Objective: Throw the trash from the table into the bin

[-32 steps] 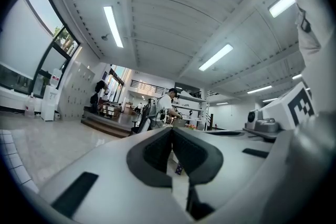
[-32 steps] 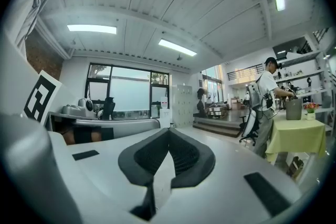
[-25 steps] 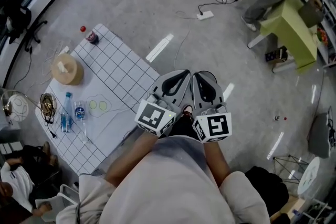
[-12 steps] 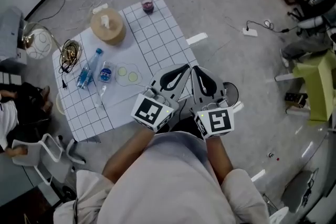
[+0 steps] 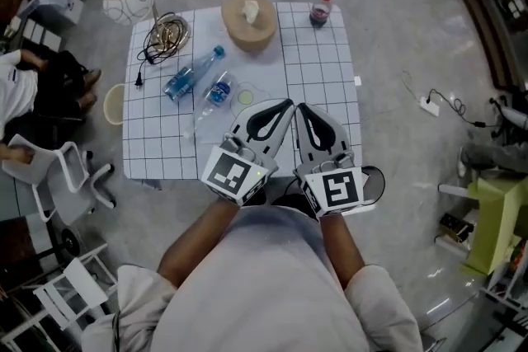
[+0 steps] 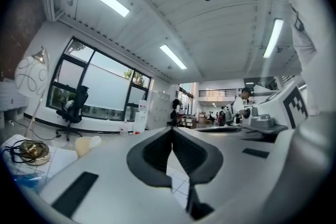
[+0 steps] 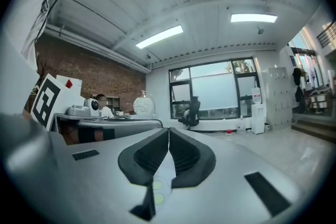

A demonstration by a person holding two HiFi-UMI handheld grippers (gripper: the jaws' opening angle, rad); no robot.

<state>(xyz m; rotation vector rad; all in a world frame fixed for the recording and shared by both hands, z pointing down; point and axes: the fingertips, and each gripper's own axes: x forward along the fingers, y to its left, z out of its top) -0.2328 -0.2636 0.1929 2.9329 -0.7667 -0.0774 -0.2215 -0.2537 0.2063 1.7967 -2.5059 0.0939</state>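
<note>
Table (image 5: 322, 78) swung from left to dead ahead of view.

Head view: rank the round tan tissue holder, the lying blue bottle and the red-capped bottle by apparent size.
1. round tan tissue holder
2. lying blue bottle
3. red-capped bottle: it stands upright and is seen from above, so it may really be bigger than it looks.

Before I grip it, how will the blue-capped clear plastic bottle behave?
The blue-capped clear plastic bottle lies on its side, so a push would probably roll it. Its thin plastic may dent when squeezed.
</note>
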